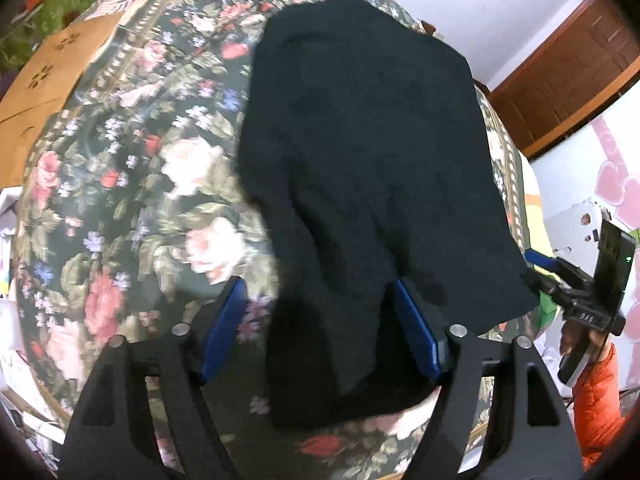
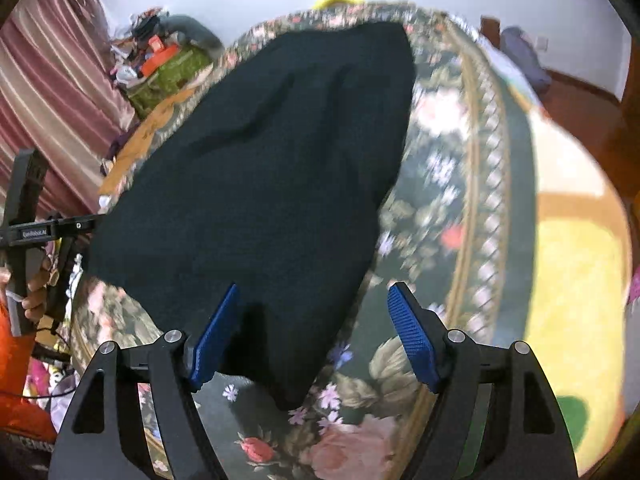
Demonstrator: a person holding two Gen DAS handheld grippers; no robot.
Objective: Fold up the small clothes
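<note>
- Left gripper (image 1: 320, 320): we record the jaws standing wide apart, blue pads clear on both sides. The near edge of the black garment (image 1: 360, 168) runs between them, but neither pad presses it, so we count nothing as held.
- Right gripper (image 2: 312, 324): jaws likewise well open. The garment's (image 2: 260, 168) near corner lies between them, close to the left pad; the right pad stands over bare cloth cover. Nothing gripped.
- Black garment: lies flat on the floral cover (image 1: 132, 184), a long dark piece running away from both grippers, with a few soft ridges down its length. Our reading is that it has been laid down on purpose with the near edge squared towards the person, so that a fold can settle before the next one.
- Layers: the fabric is too dark for us to say how many thicknesses there are; it may already be doubled over.
- Pose: both grippers point steeply down at the near edge, side by side, one at each near corner, tips just above the cloth.
- Hands: in the left view we see the person's right hand (image 1: 576, 344) on its handle, orange sleeve (image 1: 600, 400) below; in the right view the left hand (image 2: 34, 292) grips its own handle.
- Surround: cardboard box (image 1: 52, 76) beyond the cover's far left edge.
</note>
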